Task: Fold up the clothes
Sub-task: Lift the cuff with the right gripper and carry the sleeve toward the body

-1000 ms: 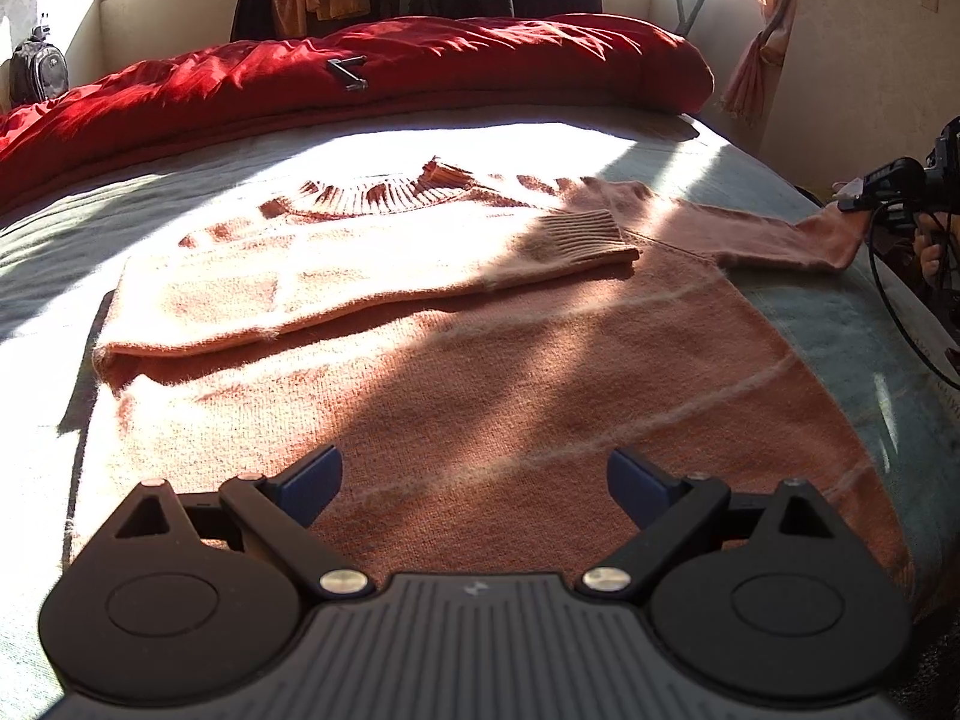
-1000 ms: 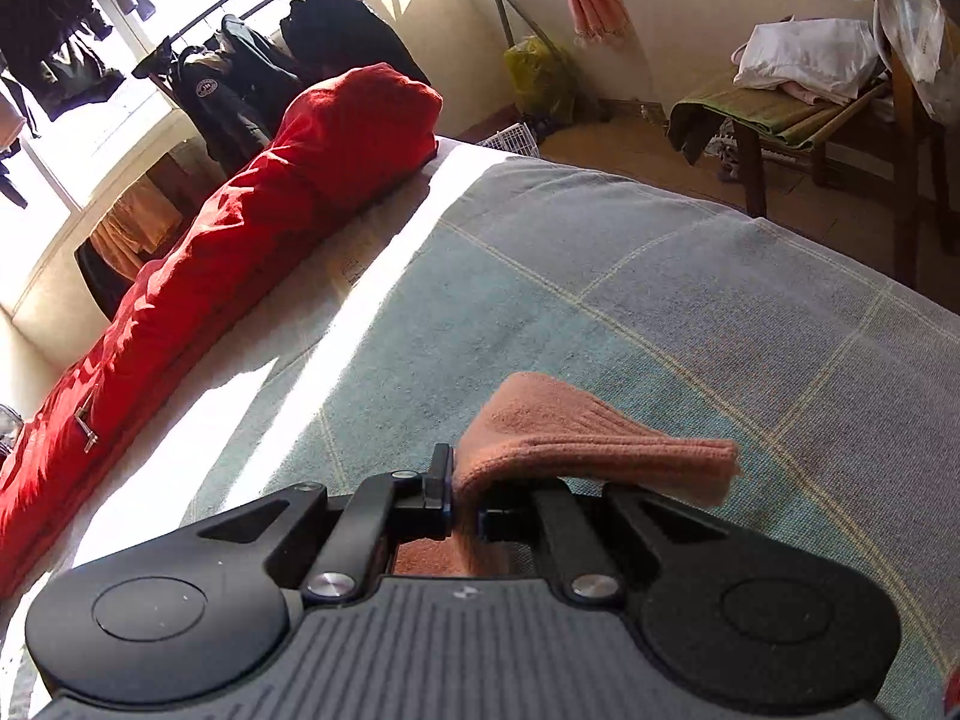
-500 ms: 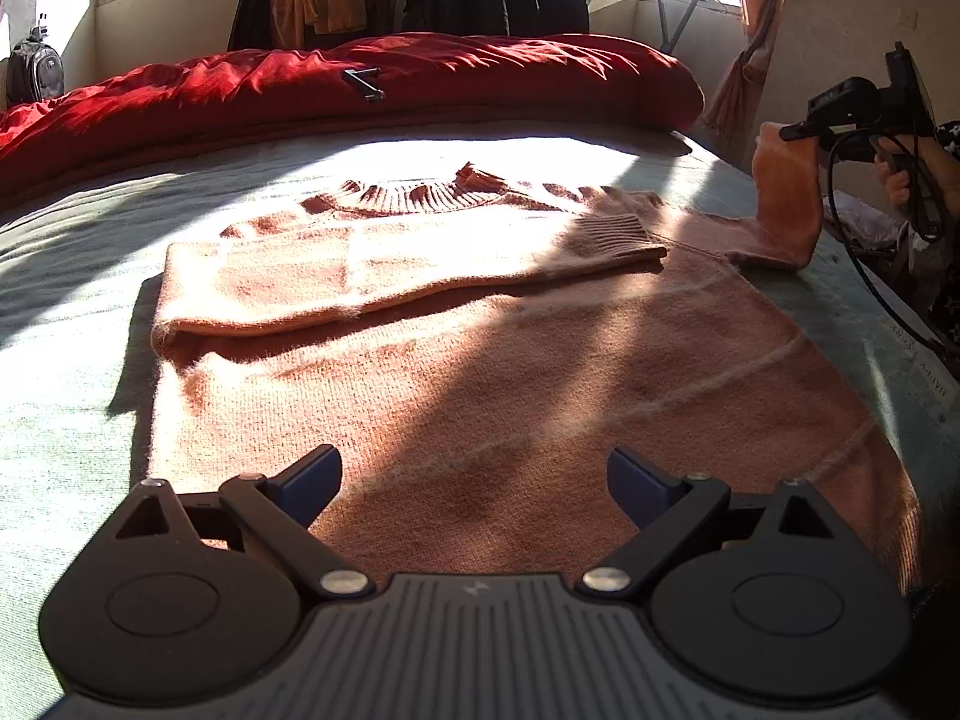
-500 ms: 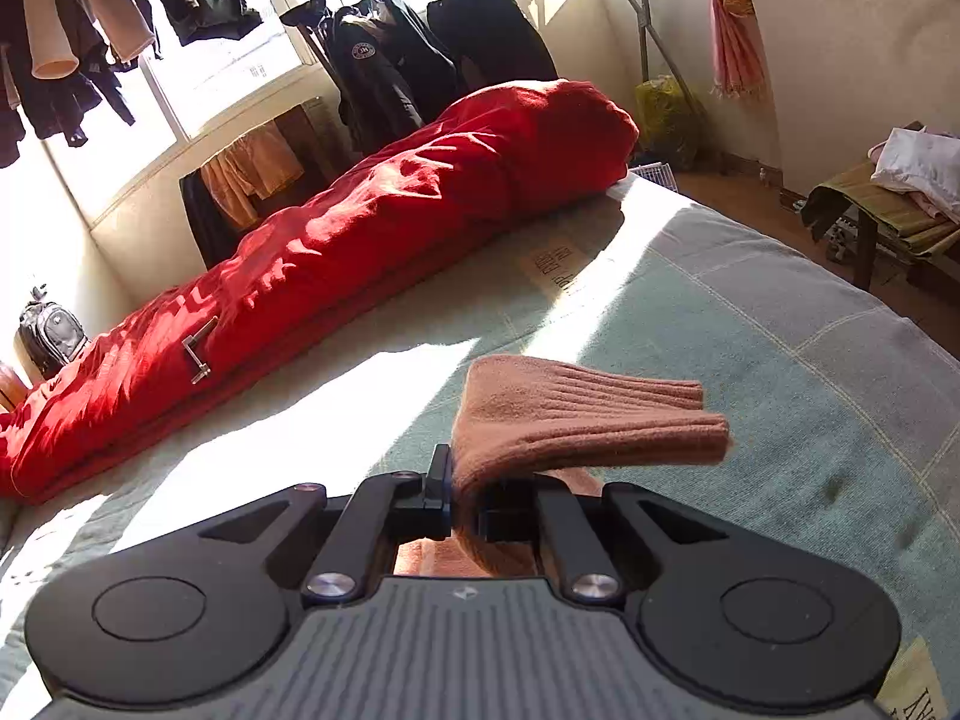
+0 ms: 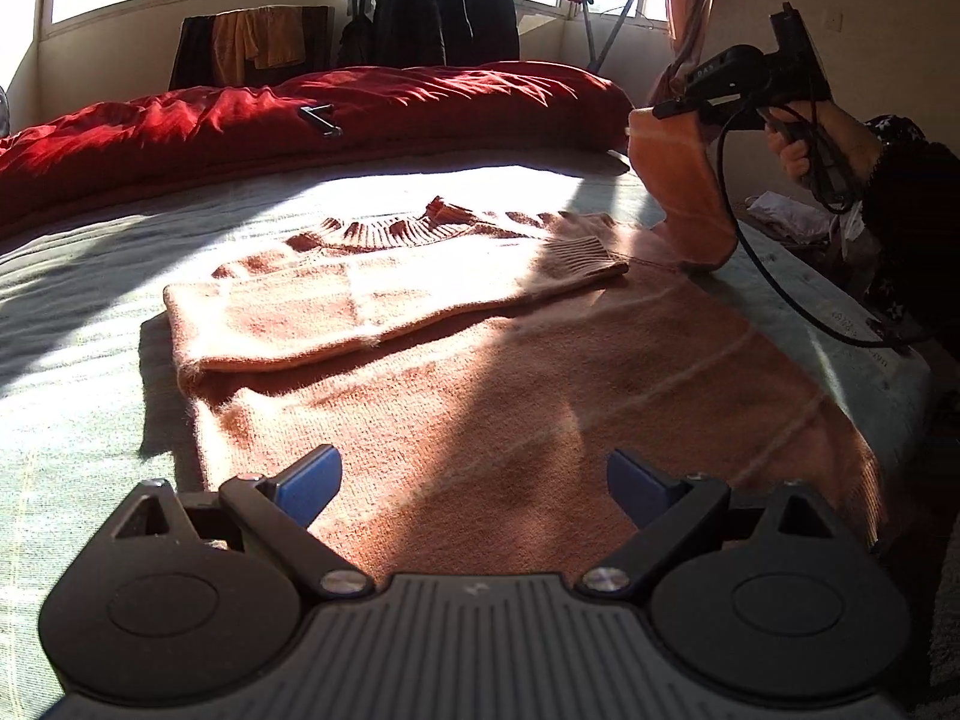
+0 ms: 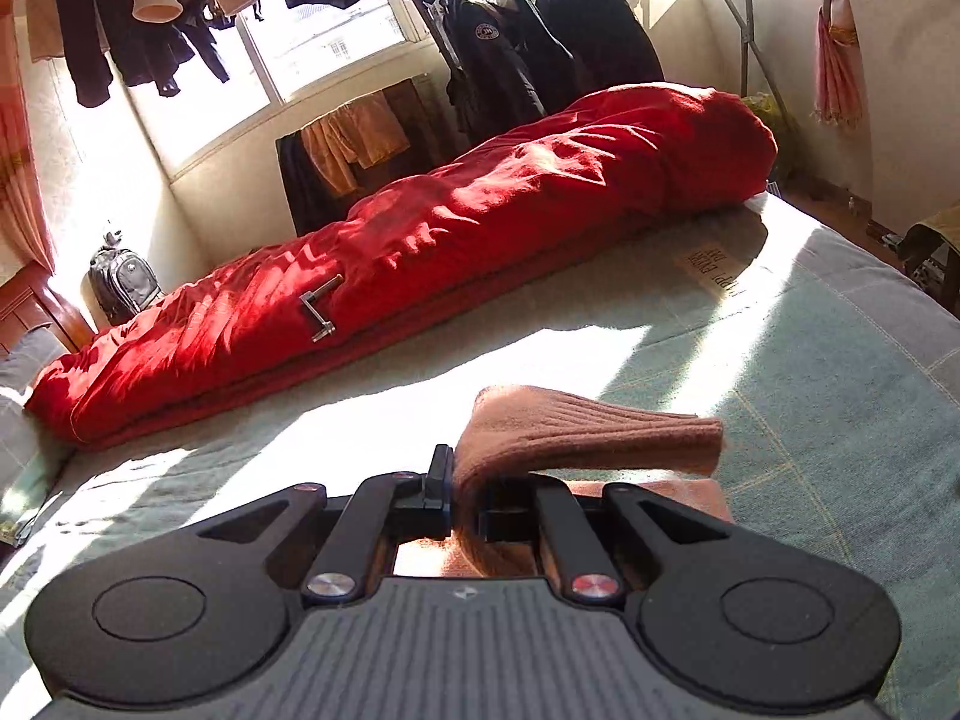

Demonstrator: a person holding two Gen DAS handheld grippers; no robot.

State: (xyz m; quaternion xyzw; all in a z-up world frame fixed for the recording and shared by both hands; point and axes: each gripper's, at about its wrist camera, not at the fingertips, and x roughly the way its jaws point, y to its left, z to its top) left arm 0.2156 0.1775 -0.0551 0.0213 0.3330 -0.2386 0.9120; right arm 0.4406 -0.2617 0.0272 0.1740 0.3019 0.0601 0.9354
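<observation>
Salmon-pink knitted sweater [image 5: 480,372] lies flat on the bed [image 5: 78,396], one sleeve folded across. My right gripper [image 6: 465,498] clamps the second sleeve cuff [image 6: 588,432], raised, unfolded; my left gripper [image 5: 474,483] hangs open, empty.

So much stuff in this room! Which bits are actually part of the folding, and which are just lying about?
Part of the folding:
- orange sweater
- its lifted sleeve, pinched in the right gripper
- left gripper, open above the hem

Just lying about:
- red duvet
- metal crank on the duvet
- hanging jackets
- backpack
</observation>
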